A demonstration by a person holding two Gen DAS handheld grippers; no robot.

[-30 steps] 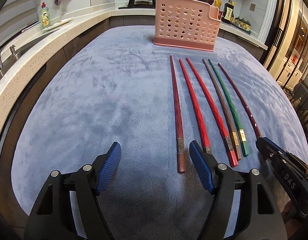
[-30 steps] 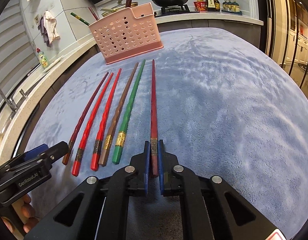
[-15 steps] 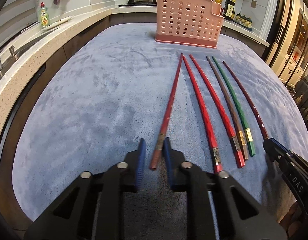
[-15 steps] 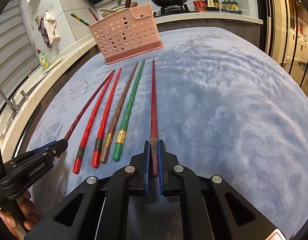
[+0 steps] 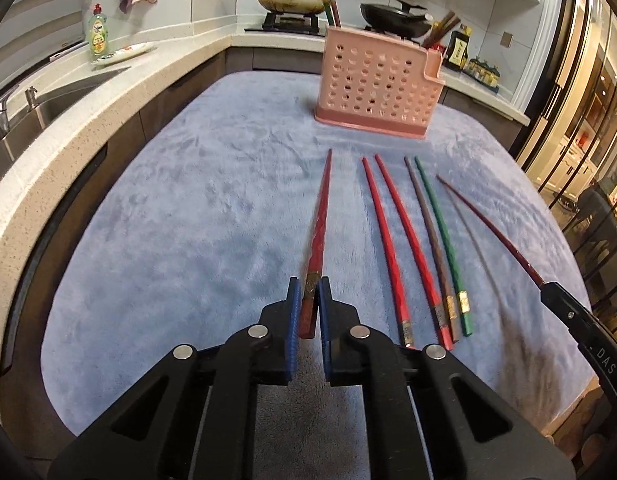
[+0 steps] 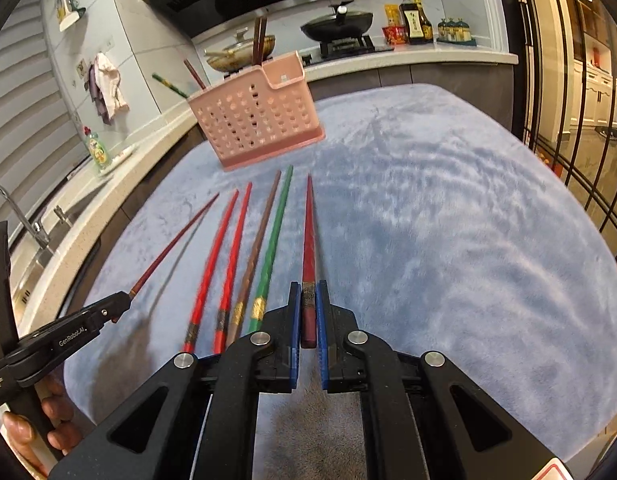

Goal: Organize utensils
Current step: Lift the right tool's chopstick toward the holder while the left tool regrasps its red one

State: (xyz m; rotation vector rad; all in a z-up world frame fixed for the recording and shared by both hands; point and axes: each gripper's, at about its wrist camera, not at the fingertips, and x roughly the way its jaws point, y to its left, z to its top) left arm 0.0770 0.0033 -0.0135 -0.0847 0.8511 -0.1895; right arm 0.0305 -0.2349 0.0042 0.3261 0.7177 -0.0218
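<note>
Each clamped on one dark red chopstick, the left gripper (image 5: 307,312) and right gripper (image 6: 308,312) raise their pair toward the far pink holder (image 5: 378,86), four chopsticks (image 5: 418,248) remaining on the blue cloth (image 5: 168,220).

left hand-held gripper (image 6: 120,307): "GenRobot.AI" | right hand-held gripper (image 5: 548,294): "DAS"

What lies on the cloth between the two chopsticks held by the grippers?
Four chopsticks lie there: two red, one brown, one green. The left wrist view shows them between the left gripper and right gripper.
</note>
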